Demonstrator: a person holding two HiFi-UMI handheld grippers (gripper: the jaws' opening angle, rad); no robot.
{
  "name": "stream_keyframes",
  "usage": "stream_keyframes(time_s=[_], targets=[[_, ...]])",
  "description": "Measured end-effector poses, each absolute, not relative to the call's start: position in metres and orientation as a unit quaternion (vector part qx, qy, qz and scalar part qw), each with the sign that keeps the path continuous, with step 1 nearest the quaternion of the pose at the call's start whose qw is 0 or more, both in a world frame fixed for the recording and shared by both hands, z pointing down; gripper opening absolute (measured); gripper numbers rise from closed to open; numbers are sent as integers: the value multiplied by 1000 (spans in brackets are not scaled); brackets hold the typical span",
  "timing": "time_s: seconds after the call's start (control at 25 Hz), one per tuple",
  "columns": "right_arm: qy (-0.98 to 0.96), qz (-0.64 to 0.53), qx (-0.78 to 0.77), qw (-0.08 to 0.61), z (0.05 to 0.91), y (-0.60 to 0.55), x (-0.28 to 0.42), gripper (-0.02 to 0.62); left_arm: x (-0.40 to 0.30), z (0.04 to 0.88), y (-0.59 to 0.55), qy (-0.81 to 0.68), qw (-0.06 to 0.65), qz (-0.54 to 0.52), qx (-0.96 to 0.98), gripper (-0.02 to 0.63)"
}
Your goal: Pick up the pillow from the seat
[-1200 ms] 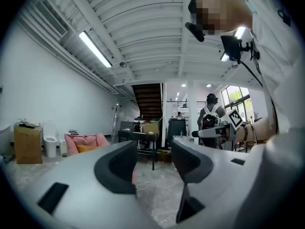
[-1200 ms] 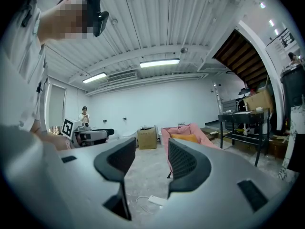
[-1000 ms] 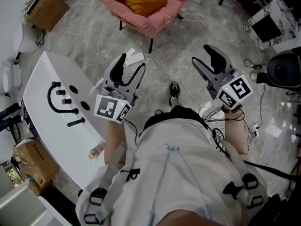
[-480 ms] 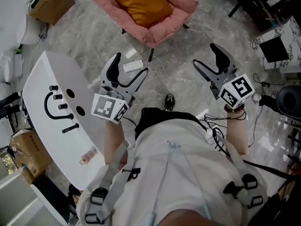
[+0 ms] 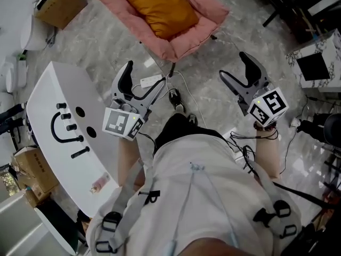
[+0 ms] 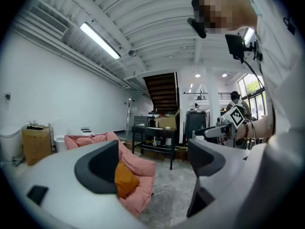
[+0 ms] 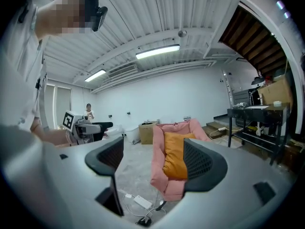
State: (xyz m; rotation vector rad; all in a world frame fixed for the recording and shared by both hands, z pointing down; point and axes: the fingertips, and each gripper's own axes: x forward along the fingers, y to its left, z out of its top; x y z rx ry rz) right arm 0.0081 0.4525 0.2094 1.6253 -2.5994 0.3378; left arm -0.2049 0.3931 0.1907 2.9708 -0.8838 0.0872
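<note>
Orange pillow [image 5: 157,7] is lying in the pink seat [image 5: 193,35], well ahead of us. We are holding the left hand-held gripper [image 5: 143,79] and right hand-held gripper [image 5: 234,67] over the floor [image 5: 101,41], both released, jaws opening on nothing.

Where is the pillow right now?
In the head view the orange pillow lies on the pink seat at top centre, right of the cardboard box and beyond the white table.
</note>
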Motion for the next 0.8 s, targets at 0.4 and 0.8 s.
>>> stream_keyframes(time_s=[0.4,0.8], targets=[[-827,125,546,43,225,353,35,373,-188,207,278,-283,27,34,958,439],[-804,123,581,31,221,244,54,376,-181,216,172,-267,76,26,960,453]])
